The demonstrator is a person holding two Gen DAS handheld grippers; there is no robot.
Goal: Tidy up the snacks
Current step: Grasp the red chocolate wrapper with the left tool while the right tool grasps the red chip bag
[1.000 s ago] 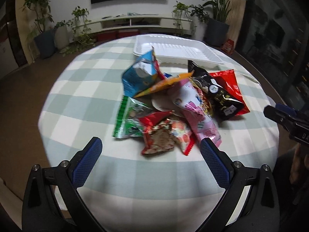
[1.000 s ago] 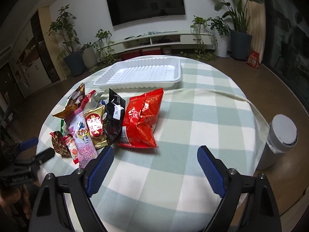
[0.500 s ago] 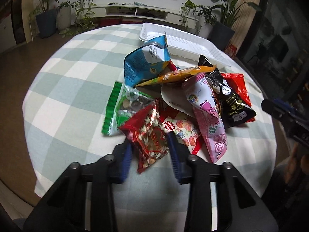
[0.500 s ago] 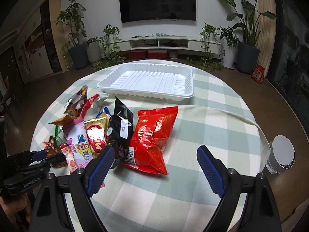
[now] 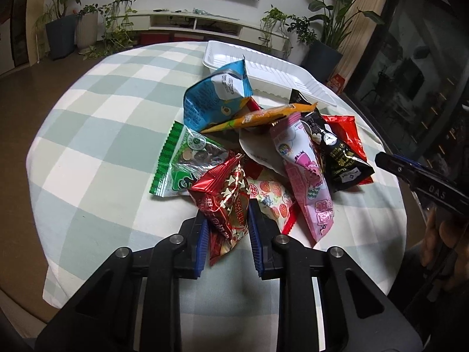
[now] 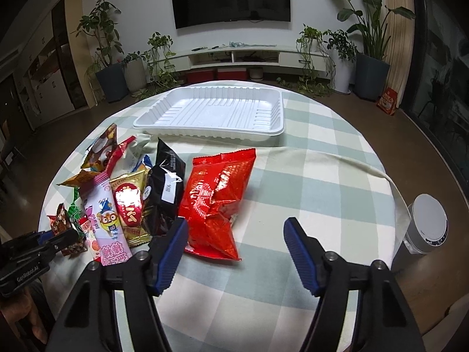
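Snack packets lie heaped on the checked cloth: a dark-red foil packet (image 5: 225,202) at the near edge, seemingly lifted, a big red bag (image 6: 218,196) flat alongside. The white tray (image 6: 217,111) sits empty behind.

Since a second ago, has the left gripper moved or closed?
Yes. The left gripper advanced toward the white tray and closed from wide open onto the red star-print packet.
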